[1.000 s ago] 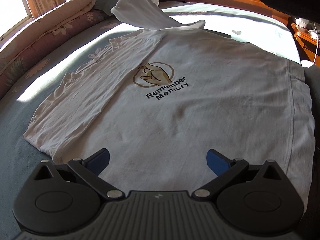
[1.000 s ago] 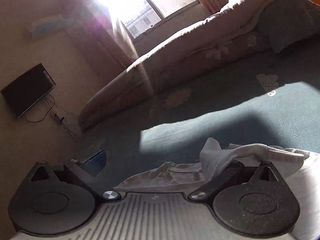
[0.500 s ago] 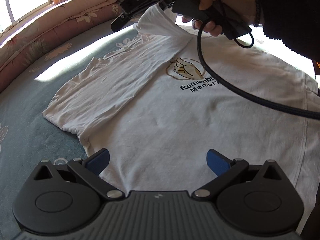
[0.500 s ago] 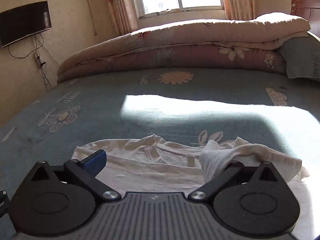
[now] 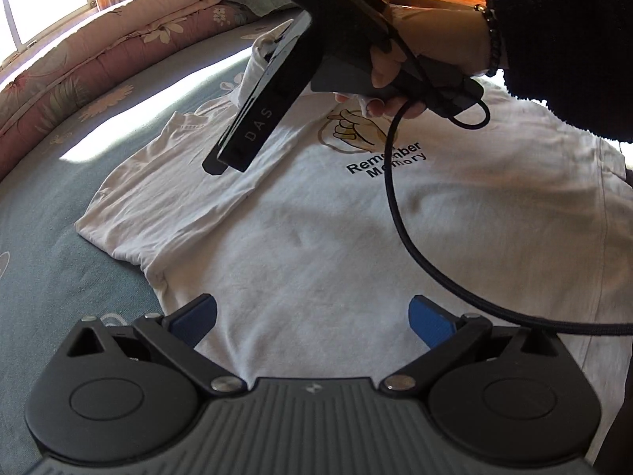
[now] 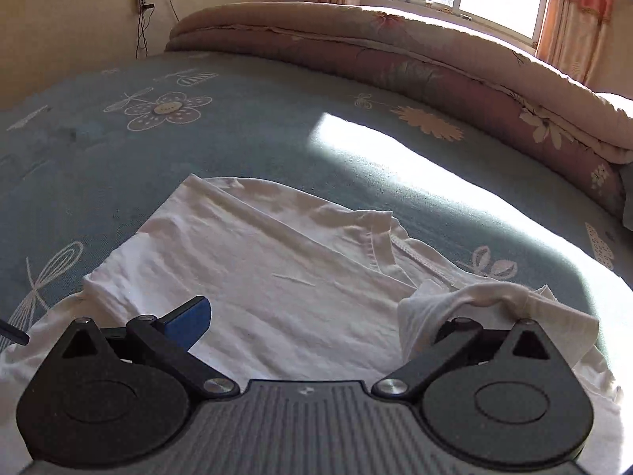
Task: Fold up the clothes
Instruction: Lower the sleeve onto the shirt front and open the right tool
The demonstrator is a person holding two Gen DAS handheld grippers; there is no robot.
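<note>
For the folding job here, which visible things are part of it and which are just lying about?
Part of the job:
- white printed cotton T-shirt, spread flat
- its sleeve, draped over one finger of the open right gripper
- open left gripper, holding nothing

Lying about:
- blue flower-patterned bedsheet
- rolled pink floral quilt
- black braided cable

Right gripper w/ cable hangs over shirt; bed beyond lies bare.
</note>
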